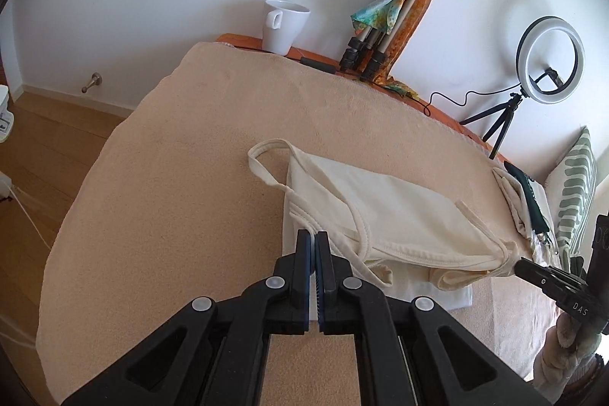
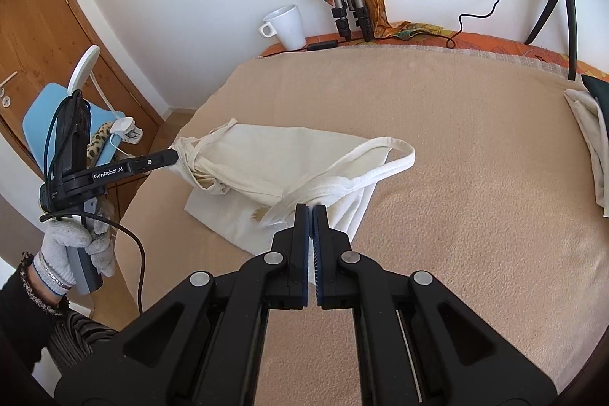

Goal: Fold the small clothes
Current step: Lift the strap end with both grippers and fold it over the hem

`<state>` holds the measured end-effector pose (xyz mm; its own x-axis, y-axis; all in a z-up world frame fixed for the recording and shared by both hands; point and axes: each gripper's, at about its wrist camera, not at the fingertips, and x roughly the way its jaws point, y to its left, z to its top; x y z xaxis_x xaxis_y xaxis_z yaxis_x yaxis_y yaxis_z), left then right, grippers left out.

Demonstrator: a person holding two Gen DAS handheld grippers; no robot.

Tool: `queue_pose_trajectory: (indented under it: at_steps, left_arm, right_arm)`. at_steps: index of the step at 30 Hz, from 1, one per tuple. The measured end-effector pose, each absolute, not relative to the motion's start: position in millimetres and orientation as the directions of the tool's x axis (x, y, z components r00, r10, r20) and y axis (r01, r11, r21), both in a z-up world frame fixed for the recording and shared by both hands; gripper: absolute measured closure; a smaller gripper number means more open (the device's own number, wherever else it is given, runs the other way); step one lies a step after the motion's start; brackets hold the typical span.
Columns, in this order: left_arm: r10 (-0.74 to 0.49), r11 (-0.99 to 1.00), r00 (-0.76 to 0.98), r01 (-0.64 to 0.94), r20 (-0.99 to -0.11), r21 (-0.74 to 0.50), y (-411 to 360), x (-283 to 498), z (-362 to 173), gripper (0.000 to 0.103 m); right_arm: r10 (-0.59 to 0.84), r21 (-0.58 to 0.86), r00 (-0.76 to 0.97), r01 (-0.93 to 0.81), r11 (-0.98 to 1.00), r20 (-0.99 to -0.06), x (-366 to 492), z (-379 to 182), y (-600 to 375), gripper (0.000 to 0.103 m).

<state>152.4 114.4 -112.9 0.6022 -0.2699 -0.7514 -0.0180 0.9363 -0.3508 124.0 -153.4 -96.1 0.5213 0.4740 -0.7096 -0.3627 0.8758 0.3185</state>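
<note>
A cream sleeveless top [image 1: 380,204] with thin straps hangs stretched between both grippers, just over a beige blanket [image 1: 182,185]. My left gripper [image 1: 314,234] is shut on the top's hem edge at one end. In the right wrist view, a gloved hand [image 2: 72,246] holds that left gripper [image 2: 173,155]. My right gripper [image 2: 311,207] is shut on the bunched straps and edge of the top [image 2: 274,147] at its other end. It also shows at the right of the left wrist view [image 1: 517,263]. One strap loop [image 2: 396,149] lies loose on the blanket. A flat white cloth [image 2: 224,215] lies beneath the top.
A white mug [image 1: 283,25], a folded tripod draped with scarves [image 1: 380,25] and a ring light on a small tripod [image 1: 550,59] stand along the far wall. Another cream cloth [image 1: 514,193] and a striped cushion [image 1: 576,185] lie at the right. The bed's left edge drops to a wooden floor [image 1: 45,155].
</note>
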Motion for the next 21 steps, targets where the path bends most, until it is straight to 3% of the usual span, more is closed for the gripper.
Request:
queue_pose_trajectory:
  at_steps: [8, 13, 21]
  left_arm:
    - [-0.251, 0.947, 0.563, -0.024, -0.788, -0.319, 121, 117, -117, 0.102]
    - [-0.235, 0.962, 0.613, 0.038, -0.754, -0.269, 107, 121, -88, 0.094]
    - [-0.289, 0.952, 0.567, 0.082, -0.771, -0.296, 65, 176, -80, 0.092]
  right_arm:
    - [0.413, 0.267, 0.455, -0.351, 0.898, -0.789, 99, -117, -154, 0.099]
    - [0.459, 0.305, 0.465, -0.370, 0.877, -0.757, 89, -103, -162, 0.099]
    - [0.525, 0.391, 0.436, -0.363, 0.846, -0.731, 141, -97, -141, 0.099]
